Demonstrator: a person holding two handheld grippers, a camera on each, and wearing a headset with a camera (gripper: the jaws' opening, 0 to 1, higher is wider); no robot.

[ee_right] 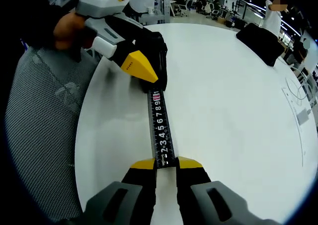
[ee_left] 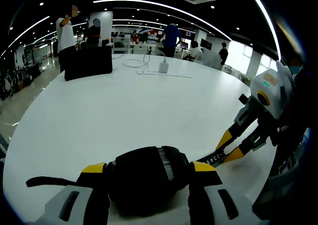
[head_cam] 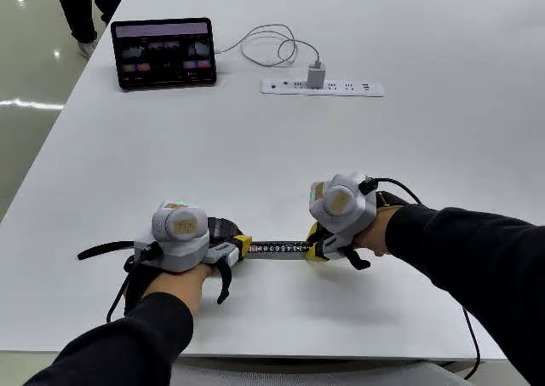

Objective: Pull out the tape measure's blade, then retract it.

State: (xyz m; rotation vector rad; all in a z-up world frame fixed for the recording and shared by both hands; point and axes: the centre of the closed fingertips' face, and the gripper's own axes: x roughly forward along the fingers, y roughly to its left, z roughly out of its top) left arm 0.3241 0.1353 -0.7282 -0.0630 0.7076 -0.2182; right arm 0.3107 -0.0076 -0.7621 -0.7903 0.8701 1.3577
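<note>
Currently the tape measure (ee_left: 144,185) sits on the white counter (head_cam: 341,139), near its front edge, w/ its black body held by the left gripper (ee_left: 149,167). That gripper's yellow-tipped fingers (ee_left: 93,168) are clamped on either side of the body. The grip looks meant to anchor the body so it can't slide when the blade is drawn.

The right gripper (ee_right: 166,163) faces it from the other side. Its fingers (ee_right: 143,164) are pressed together on the blade (ee_right: 159,125) right at the free end, approx. at the first printed digits. Holding the very end makes sense, since it leaves the rest of the blade free to run out.

The blade runs flat and straight between the two grippers, on or just above the counter; can't tell which. Only a short length is out, so the pull-out step looks early and retraction not yet begun. Next move prob. needs the right gripper drawn away in line w/ the blade, the left one steady. A skewed pull could kink the blade or let it slip & snap back.
</note>
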